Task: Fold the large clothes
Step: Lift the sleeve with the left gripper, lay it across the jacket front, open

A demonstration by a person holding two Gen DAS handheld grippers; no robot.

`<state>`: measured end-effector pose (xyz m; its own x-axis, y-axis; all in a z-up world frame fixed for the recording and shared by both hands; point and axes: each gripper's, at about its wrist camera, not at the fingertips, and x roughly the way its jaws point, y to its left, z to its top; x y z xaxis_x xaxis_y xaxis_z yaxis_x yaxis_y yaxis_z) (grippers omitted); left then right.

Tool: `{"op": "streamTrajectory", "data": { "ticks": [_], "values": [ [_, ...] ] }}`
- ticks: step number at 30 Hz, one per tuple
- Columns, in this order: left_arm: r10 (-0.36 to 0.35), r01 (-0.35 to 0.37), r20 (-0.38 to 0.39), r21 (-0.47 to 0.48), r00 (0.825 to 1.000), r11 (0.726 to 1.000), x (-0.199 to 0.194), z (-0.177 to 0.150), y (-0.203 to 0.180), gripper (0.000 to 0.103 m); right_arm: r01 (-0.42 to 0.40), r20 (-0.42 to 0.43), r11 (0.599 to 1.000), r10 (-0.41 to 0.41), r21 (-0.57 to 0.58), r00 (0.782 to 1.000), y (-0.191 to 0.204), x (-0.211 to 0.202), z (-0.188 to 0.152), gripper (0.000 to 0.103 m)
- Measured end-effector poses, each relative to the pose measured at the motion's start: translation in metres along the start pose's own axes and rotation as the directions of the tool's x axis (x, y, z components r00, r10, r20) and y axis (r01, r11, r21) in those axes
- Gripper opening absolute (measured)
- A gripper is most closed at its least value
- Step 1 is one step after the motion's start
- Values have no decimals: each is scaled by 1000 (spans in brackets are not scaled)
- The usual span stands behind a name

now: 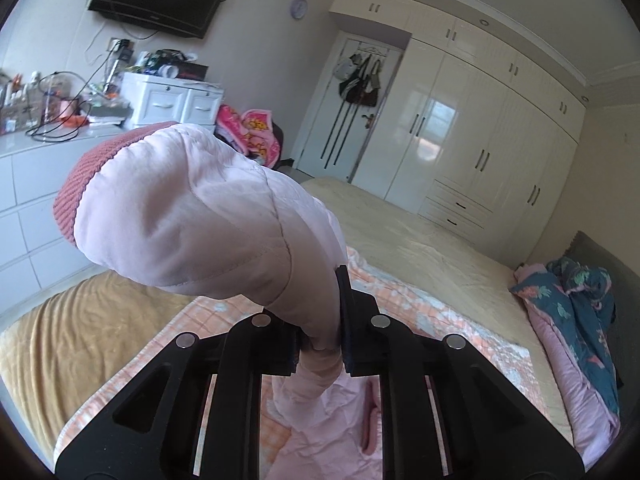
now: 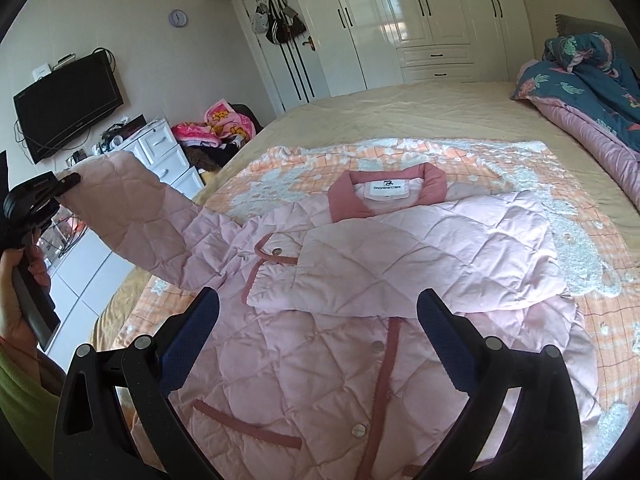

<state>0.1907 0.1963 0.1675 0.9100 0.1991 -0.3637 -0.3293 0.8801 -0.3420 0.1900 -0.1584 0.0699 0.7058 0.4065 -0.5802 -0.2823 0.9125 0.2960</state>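
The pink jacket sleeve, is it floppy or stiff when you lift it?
Probably floppy: the sleeve sags between the left tool and the pink jacket. Likely light and puffy, since the quilting looks padded. It bunches where pinched, so it should squash easily.

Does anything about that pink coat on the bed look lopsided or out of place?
Yes. The pale pink quilted jacket is uneven: one sleeve lies folded across its chest, while the other sleeve sticks out off the bed's side, pinched in the left claw. The right claw hovers open above it.
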Motion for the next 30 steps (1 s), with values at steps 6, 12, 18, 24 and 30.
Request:
{"op": "streamTrajectory", "data": {
  "ticks": [6,12,18,24,30],
  "values": [
    [-40,41,-10,71,999,997,0,-7,-40,8,12,22,1000,-12,28,1000,-16,-14,-3,99],
    [-84,87,-29,129,996,988,4,-22,-71,8,24,42,998,-26,60,999,-35,-27,-6,99],
    [-138,148,-66,191,988,970,12,-40,-104,8,59,54,993,-65,104,996,-58,-32,-11,99],
    [-180,205,-115,266,977,942,20,-66,-142,8,69,55,988,-77,141,996,-81,-31,-16,99],
    [-204,247,-163,322,965,914,30,-95,-172,8,82,53,983,-91,162,994,-99,-28,-17,99]
  ]
}}
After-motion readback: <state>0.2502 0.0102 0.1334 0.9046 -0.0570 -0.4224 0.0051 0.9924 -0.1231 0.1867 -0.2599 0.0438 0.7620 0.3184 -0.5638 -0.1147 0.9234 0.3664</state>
